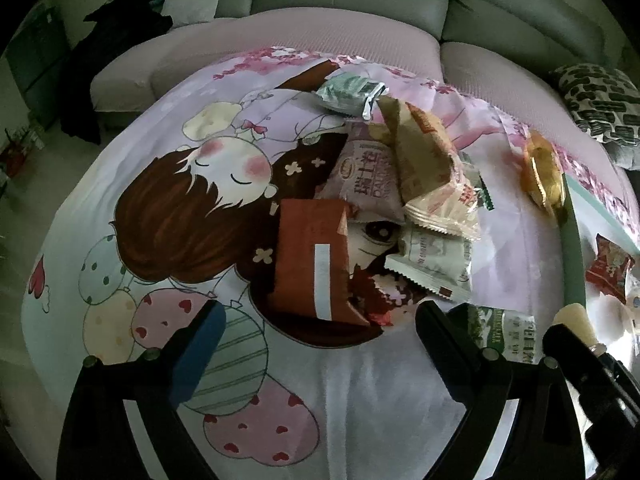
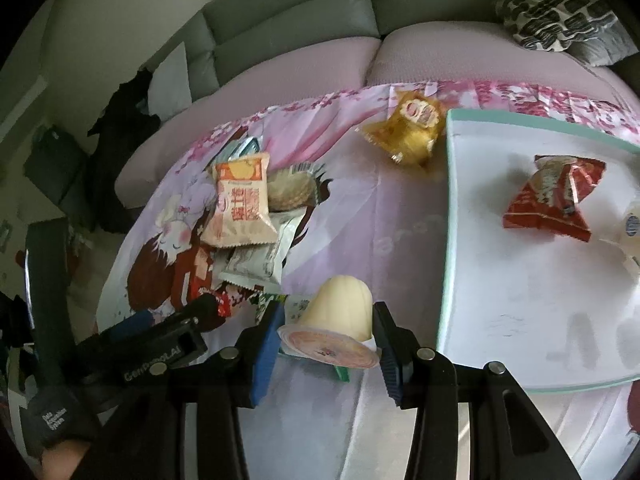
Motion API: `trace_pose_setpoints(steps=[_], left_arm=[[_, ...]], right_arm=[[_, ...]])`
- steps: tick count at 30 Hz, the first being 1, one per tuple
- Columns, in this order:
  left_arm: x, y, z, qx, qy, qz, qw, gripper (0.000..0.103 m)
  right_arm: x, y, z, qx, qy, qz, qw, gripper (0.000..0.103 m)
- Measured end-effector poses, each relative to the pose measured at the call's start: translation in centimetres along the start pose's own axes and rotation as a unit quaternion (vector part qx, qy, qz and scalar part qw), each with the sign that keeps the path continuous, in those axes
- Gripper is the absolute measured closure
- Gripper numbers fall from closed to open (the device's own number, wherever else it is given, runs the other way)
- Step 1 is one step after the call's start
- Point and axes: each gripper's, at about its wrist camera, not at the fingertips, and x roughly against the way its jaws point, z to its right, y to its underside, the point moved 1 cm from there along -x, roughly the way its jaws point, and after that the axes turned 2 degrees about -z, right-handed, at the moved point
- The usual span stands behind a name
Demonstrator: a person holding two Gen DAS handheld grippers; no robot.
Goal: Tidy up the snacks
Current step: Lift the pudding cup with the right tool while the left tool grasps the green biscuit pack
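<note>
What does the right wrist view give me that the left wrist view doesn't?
Only the right wrist view shows the right claw shut on the jelly cup, and the tray nearly whole, with a red packet on it.

Only the left wrist view shows the left claw open and empty, just short of the brown packet.

Both show the snack pile, the gold packet and the cartoon cloth.

A pale round-topped snack (image 2: 633,226) on the white mint-rimmed tray (image 2: 448,240) is cut off at the right wrist picture's edge.
</note>
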Motion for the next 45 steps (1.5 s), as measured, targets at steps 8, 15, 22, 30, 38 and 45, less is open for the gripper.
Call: trace_pose_setpoints(steps=[8,15,22,30,38,45], left_arm=[[0.8,0.0,1.4,-0.013,0.017,0.006,0.9998,0.007],[1.4,0.3,3.8,-0.043,0.046,0.011,0.9979,0.007],[1.6,0.9,6.7,-0.082,0.073,0.009,0.9939,0.007],[0.5,1.8,9.0,-0.113,0.091,-0.011,0.9894,0.015],[-0.6,2.2,9.9,-0.124,0.094,-0.029,0.9874,0.027],[-0.5,2.3,10.2,-0.124,0.101,-0.025,0.9868,0.037]], right_arm=[[2.0,-0.7,1.8,-0.024,0.005,0.026,0.999,0.055],[4.2,-1.3,4.7,-0.055,0.029,0.054,0.997,0.055],[5.5,-1.4,7.4,-0.085,0.054,0.068,0.993,0.055],[5.7,-1.2,8.3,-0.094,0.055,0.069,0.992,0.055],[5.6,-1.2,8.4,-0.096,0.054,0.067,0.992,0.055],[5.6,-1.2,8.5,-0.096,0.054,0.067,0.992,0.055]])
